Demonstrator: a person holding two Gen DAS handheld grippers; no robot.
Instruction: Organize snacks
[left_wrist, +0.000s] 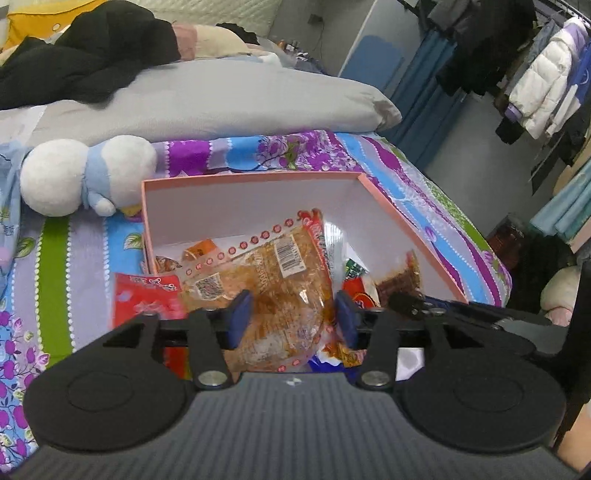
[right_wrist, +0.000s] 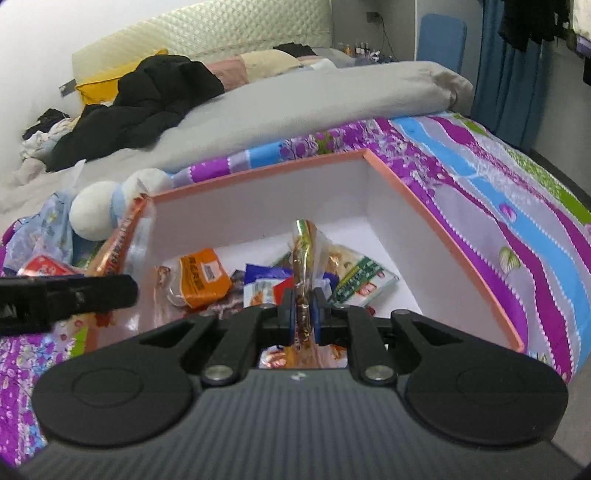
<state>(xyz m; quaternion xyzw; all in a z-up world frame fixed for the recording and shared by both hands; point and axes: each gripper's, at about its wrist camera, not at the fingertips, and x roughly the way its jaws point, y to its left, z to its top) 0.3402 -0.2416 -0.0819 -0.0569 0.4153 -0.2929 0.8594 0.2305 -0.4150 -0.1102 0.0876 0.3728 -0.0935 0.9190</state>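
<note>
Both claws hang over the pink box (left_wrist: 406, 221) on the bed: the left claw (left_wrist: 291, 317), spread, straddles a clear bread packet (left_wrist: 266, 288) without pinching, while the right claw (right_wrist: 303, 317) pinches a crinkly wrapper (right_wrist: 304, 251), which it likely should release inside.

The box (left_wrist: 255, 192) sits on the bedspread (left_wrist: 436, 206), snack packets (right_wrist: 205, 277) inside (one against its left wall); plush toy (left_wrist: 85, 173) left, duvet (left_wrist: 229, 99) behind

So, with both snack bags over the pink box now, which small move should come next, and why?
Probably open the right gripper: it is shut on a thin clear snack packet hanging over the pink box. The left gripper is already open around the large orange bag, which lies over the box.
</note>
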